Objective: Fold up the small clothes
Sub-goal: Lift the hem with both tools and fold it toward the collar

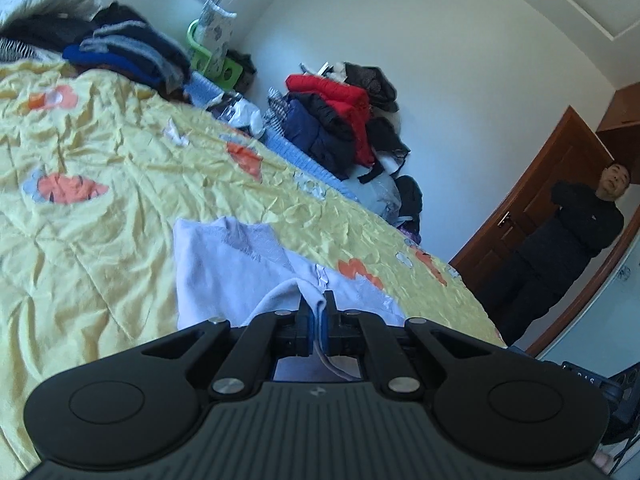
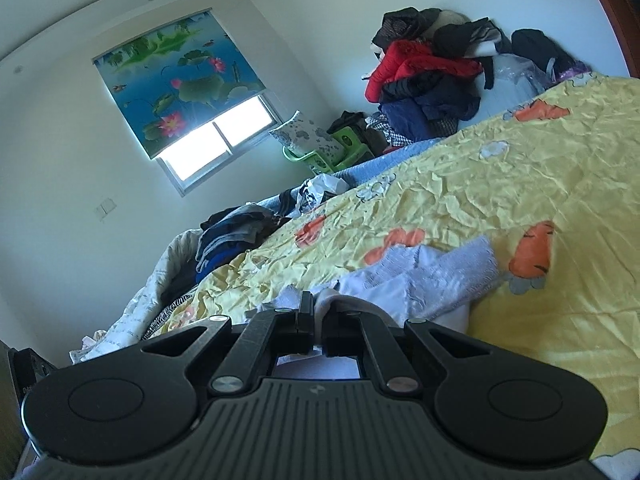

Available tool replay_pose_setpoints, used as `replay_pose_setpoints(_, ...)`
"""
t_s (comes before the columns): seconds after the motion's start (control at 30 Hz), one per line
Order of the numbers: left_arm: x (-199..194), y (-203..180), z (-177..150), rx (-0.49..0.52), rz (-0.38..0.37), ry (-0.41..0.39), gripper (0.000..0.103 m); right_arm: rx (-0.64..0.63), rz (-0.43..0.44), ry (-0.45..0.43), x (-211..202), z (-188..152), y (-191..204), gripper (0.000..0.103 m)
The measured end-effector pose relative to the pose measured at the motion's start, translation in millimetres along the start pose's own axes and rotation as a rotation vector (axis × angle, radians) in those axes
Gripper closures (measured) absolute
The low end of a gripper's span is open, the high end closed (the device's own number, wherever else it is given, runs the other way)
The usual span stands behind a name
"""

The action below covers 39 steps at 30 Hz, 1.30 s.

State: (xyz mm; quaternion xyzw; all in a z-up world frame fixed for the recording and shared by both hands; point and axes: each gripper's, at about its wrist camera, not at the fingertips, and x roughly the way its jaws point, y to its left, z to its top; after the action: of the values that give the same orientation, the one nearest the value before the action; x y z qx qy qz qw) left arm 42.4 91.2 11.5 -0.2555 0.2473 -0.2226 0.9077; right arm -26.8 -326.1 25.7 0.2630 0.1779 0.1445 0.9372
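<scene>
A small pale lavender garment (image 1: 232,264) lies on the yellow bedspread (image 1: 100,216). My left gripper (image 1: 318,300) is shut on a near edge of it, with cloth pinched between the blue pads. In the right wrist view the same garment (image 2: 432,276) lies partly doubled over on the bedspread (image 2: 520,184). My right gripper (image 2: 320,300) is shut on another edge of it, with a fold of cloth bulging between the fingers. Both grippers sit low over the bed.
A stack of dark folded clothes (image 1: 132,52) lies at the far end of the bed. A heap of red and dark jackets (image 1: 340,124) sits beside the bed by the wall. A person in black (image 1: 568,240) stands by the brown door (image 1: 532,200).
</scene>
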Motion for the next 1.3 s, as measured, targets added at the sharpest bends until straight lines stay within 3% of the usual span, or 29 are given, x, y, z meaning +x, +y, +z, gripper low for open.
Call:
replay_pose_setpoints(0.2, 0, -15, 14, 0.048, -0.006, -0.016, 0.100, -0.012, 0.000, -0.036, -3, 9, 3, 0.097)
replay_pose_setpoints(0.53, 18, -33, 53, 0.129, 0.060, -0.070, 0.100, -0.004, 0.010, -0.081, 19, 30, 8, 0.096)
replay_pose_setpoints(0.8, 60, -34, 73, 0.164, 0.136, -0.089, 0.100, 0.033, -0.011, -0.101, 60, 48, -1, 0.097)
replay_pose_setpoints(1.1, 130, -16, 74, 0.131, 0.219, 0.012, 0.100, 0.092, -0.080, -0.045, 125, 53, -28, 0.096)
replay_pose_setpoints(1.3, 151, 0, 68, 0.085, 0.256, 0.048, 0.100, 0.141, -0.115, 0.002, 154, 46, -47, 0.096)
